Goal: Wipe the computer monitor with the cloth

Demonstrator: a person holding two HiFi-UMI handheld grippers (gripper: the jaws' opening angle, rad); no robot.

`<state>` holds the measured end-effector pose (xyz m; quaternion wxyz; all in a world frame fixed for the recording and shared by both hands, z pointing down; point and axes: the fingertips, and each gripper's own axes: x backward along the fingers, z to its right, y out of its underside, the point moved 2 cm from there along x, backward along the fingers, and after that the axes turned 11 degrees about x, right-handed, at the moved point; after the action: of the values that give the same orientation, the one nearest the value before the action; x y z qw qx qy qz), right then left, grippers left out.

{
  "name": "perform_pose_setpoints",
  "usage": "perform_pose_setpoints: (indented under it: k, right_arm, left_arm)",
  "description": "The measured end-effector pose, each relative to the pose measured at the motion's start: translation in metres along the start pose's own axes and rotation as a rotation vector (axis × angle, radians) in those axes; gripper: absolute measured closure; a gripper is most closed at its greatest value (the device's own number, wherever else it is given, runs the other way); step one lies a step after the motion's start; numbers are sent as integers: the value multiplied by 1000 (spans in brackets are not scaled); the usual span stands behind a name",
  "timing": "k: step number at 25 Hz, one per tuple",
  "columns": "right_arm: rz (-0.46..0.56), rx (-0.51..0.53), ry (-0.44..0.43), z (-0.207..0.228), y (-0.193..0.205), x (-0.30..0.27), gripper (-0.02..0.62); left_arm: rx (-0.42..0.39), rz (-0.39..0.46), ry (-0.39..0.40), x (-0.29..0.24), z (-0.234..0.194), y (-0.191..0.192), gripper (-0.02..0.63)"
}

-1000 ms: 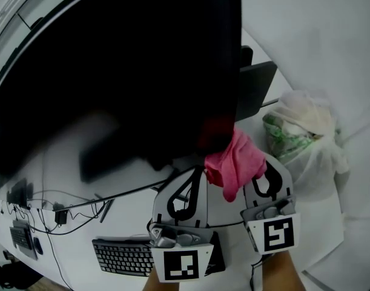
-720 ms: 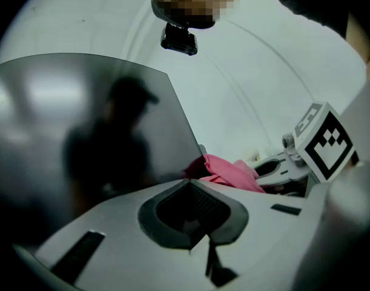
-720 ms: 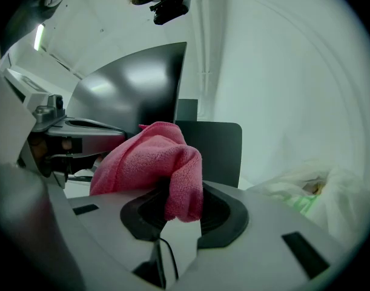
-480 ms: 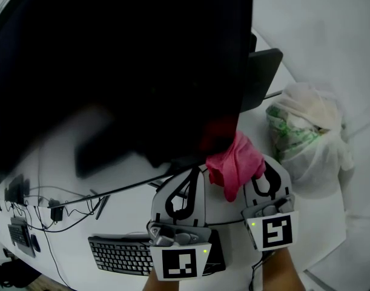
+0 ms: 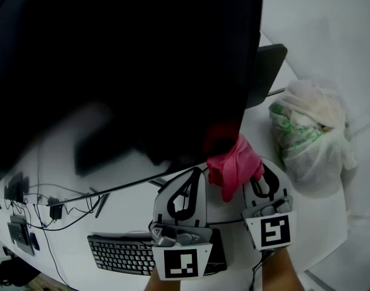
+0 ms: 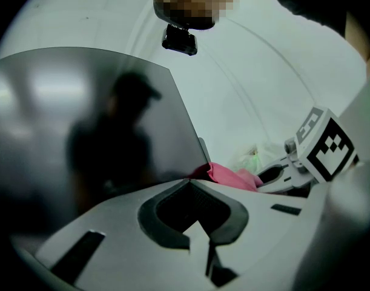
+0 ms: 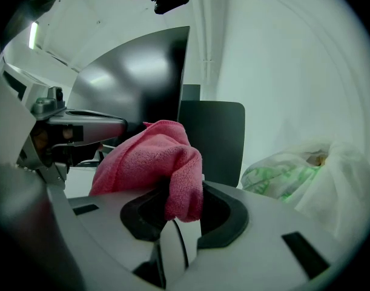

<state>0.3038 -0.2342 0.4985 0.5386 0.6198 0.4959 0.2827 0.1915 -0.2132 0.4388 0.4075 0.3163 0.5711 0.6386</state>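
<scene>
The black monitor (image 5: 124, 59) fills the upper left of the head view, its screen dark and glossy. My right gripper (image 5: 258, 173) is shut on a pink cloth (image 5: 234, 162), which bunches up against the screen's lower right corner. A red reflection shows in the glass just above the cloth. In the right gripper view the cloth (image 7: 151, 156) hangs over the closed jaws of that gripper (image 7: 178, 226), with the monitor (image 7: 142, 77) behind it. My left gripper (image 5: 195, 174) sits just left of the cloth, below the screen's bottom edge, shut with nothing in it (image 6: 198, 226).
A second dark panel (image 5: 263, 77) stands behind the monitor's right edge. A white plastic bag (image 5: 309, 135) with green contents lies to the right. A keyboard (image 5: 121, 253) is at the near left of the white desk, and cables and plugs (image 5: 51, 208) trail further left.
The monitor now reaches further right and lower in the head view. Both grippers and the cloth stay at its lower right corner, with the cloth slightly closer under the edge.
</scene>
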Motion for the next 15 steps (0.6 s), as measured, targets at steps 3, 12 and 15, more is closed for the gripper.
perform_pose_setpoints:
  k: [3,12,15]
  right_arm:
    - [-4,-5,-7,-5,3,0,486]
    - [9,1,-30,-33,-4,1,486]
    - [6,14,-40,-46,-10,2,486]
  left_arm:
    - [1,0,-2,3,-1,3,601]
    - [0,-3,-22,24,-18,11,601]
    - [-3,0,-21,33,-26,10,601]
